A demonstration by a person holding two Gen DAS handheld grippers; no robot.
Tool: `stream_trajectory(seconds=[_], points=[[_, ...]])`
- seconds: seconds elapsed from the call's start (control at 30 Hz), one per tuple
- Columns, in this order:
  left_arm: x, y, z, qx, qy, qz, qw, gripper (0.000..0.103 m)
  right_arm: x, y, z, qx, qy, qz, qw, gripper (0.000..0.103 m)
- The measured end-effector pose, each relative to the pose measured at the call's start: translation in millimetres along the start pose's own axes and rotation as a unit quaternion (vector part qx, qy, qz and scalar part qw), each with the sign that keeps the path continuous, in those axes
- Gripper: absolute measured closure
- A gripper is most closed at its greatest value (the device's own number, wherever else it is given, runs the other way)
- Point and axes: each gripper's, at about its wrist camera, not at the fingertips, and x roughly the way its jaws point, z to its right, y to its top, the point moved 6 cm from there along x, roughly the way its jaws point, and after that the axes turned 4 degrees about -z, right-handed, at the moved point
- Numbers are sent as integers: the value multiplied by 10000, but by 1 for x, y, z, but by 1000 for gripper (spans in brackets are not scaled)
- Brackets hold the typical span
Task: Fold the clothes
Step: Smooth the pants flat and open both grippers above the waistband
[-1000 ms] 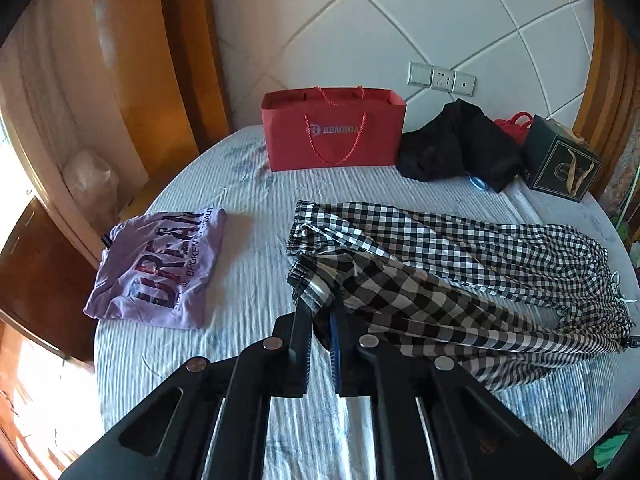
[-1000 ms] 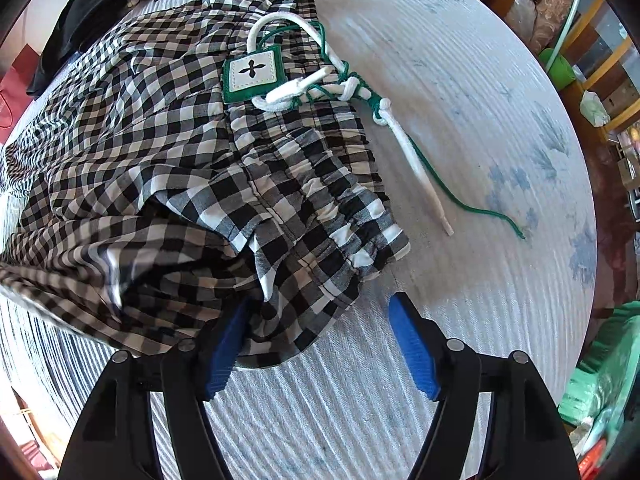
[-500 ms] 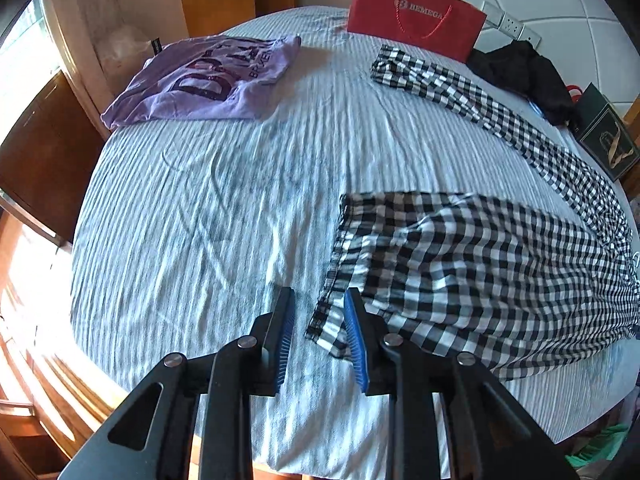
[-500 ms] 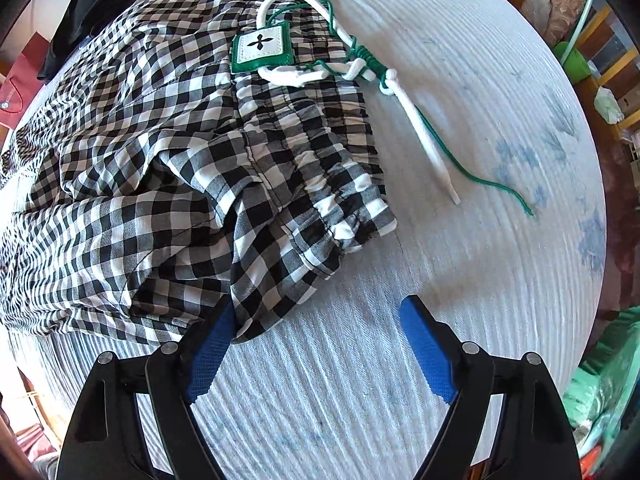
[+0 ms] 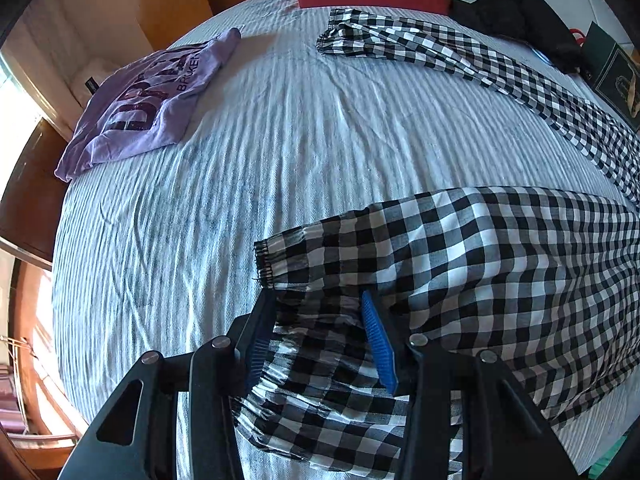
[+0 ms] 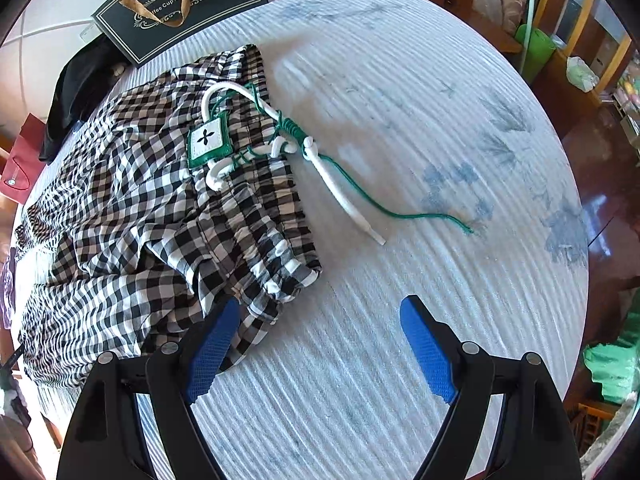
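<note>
Checkered trousers (image 5: 480,264), one pair, lie beside one folded purple T-shirt (image 5: 152,96). Left gripper (image 5: 320,344) straddles one cuff, spread; right gripper (image 6: 316,344) spread, empty.

Black-and-white checked trousers (image 5: 500,264) flat on striped bedcover, legs splayed; folded lilac T-shirt (image 5: 148,100) well apart

L tongs (image 5: 320,344) held low, angled fwd and down, blue pads (image 5: 378,344) partly apart w/ cloth between them; R tongs (image 6: 320,348) also low, pads (image 6: 426,350) spread wide, nothing between them.
</note>
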Motion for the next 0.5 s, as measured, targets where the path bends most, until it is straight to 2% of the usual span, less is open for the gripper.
stream_trajectory(seconds=[0.07,0.1,0.13,0.2,0.27,0.3,0.33,0.37,0.4,0.5], points=[[1,1,-4,-34,218,-52,9997,72,0,-2,-6,-161,-68,-33,9998,27],[1,2,-8,-67,350,-95,9993,73,2,-4,-10,-250,-156,-96,9995,41],[2,3,-11,-148,335,-145,9992,73,3,-6,-14,-339,-244,-160,9990,52],[-2,9,-16,-323,199,-187,9991,73,8,-9,-21,-500,-422,-297,9974,52],[-16,22,-16,-389,-48,18,9992,73,14,-5,-23,-523,-588,-466,9958,53],[-26,30,-14,-395,-179,161,9989,72,7,1,-25,-501,-548,-365,9966,53],[-33,43,-11,-367,-322,269,9984,66,-2,10,-30,-467,-414,-218,9978,53],[-39,55,-8,-338,-464,377,9976,55,-12,20,-34,-433,-279,-72,9986,52],[-46,67,-5,-309,-606,485,9965,52,-22,30,-38,-398,-144,75,9991,50],[-53,117,10,-113,-724,724,9947,51,-45,65,-56,-407,48,450,9981,34]])
